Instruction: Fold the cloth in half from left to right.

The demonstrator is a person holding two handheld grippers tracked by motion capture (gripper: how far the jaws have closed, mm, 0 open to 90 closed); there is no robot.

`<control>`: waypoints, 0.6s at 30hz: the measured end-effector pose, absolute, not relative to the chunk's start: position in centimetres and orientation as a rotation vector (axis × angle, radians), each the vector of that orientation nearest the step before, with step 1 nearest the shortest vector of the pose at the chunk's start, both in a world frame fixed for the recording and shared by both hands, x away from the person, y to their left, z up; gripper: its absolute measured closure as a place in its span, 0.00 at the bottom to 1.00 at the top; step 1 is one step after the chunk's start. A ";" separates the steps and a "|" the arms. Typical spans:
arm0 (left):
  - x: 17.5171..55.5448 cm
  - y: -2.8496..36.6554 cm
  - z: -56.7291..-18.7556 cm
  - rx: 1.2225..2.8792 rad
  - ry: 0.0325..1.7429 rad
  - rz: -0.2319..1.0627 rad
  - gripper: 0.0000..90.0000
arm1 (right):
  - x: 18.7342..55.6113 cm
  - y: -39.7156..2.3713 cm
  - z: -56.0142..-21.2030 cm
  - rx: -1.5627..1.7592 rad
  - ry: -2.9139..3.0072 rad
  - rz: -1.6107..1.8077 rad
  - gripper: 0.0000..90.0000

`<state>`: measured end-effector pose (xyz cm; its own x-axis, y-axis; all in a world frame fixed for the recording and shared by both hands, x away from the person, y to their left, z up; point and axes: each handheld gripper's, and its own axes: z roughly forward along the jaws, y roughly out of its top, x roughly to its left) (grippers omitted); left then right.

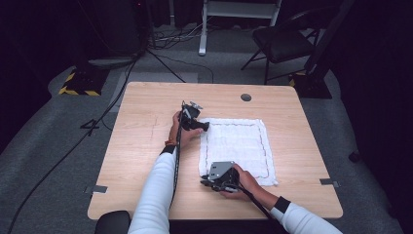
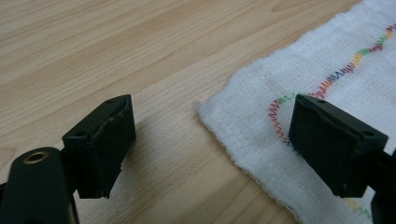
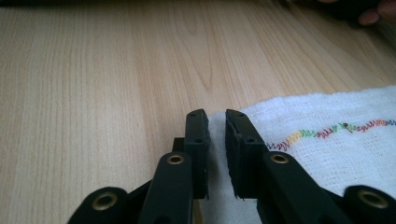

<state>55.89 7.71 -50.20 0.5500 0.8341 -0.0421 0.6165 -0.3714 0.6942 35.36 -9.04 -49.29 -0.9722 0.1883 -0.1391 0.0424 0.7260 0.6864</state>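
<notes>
A white woven cloth point(image 1: 237, 150) lies flat on the pale wooden tabletop point(image 1: 141, 146), right of centre, with a thin line of coloured zigzag stitching running just inside its edges. I am working it from its left side with both hands.

My left claw point(image 1: 204, 126) sits at the cloth's far left corner, released: its jaws stand wide apart, one over bare wood, the other over the stitched border, with the corner between them and nothing pressed. My right claw point(image 1: 208, 178) is at the near left corner, and its jaws are nearly together with the cloth's edge between them. I judge it is clenched on that edge, though a slim gap shows between the pads.

I judge the cloth light, soft and limp. It should drape and fold wherever it is lifted, will not slip much on the pads thanks to its open weave, and cannot break. Corners or the hemmed edge are the places to take hold, pinching one layer without scraping the wood.

The high view gives me the whole cloth, its square outline, and both hands relative to it. The left gripper view shows the loose, slightly ragged corner point(image 2: 219, 119) and the wide jaw spacing. The right gripper view shows the edge point(image 3: 215, 154) rising between the near-shut pads, and the weave up close.
</notes>
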 end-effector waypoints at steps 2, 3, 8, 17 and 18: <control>55.9 7.6 -50.2 2.122 1.165 0.424 0.15 | 35.3 -9.0 -49.3 0.183 2.732 1.077 0.91; 56.0 7.5 -50.2 2.123 1.161 0.424 0.15 | 35.3 -9.0 -49.3 0.180 2.732 1.074 0.92; 55.7 7.7 -50.0 2.132 1.107 0.391 0.27 | 35.2 -9.1 -49.3 0.180 2.730 1.073 0.95; 55.5 9.4 -49.8 2.107 1.058 0.290 0.88 | 35.2 -9.1 -49.4 0.197 2.714 1.097 0.97; 55.5 9.7 -49.8 2.107 1.050 0.283 0.90 | 35.2 -9.1 -49.4 0.198 2.713 1.099 0.97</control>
<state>55.47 9.65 -49.83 0.6386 0.7592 -0.1259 0.5928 -0.3810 0.7095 35.18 -9.09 -49.36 -0.9695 0.2006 -0.1407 0.0462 0.7135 0.6991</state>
